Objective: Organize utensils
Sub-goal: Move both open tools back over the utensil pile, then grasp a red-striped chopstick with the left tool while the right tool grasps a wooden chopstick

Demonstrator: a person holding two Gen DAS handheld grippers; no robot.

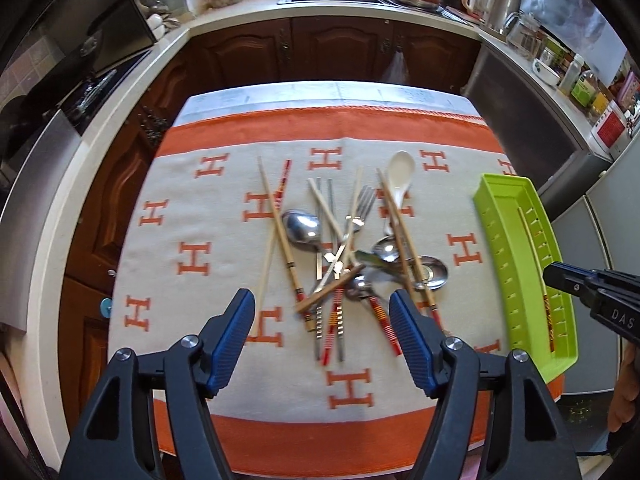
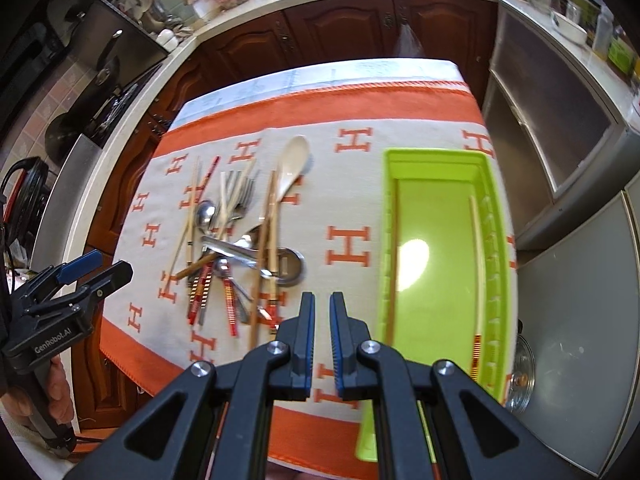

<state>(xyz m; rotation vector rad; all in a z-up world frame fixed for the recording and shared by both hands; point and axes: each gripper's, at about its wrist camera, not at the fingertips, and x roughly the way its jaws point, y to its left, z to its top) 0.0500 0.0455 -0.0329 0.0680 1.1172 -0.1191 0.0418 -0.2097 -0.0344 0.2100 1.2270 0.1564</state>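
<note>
Hovering wide-open, left gripper over utensil pile; right gripper nearly closed, empty, green tray at 1 o'clock.

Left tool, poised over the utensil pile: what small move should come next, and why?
Probably lower the left tool, fingers wide open, onto one chopstick at the pile's edge and close. The green tray holds only one chopstick so far, and the right tool hangs nearly closed and empty between pile and tray.
</note>
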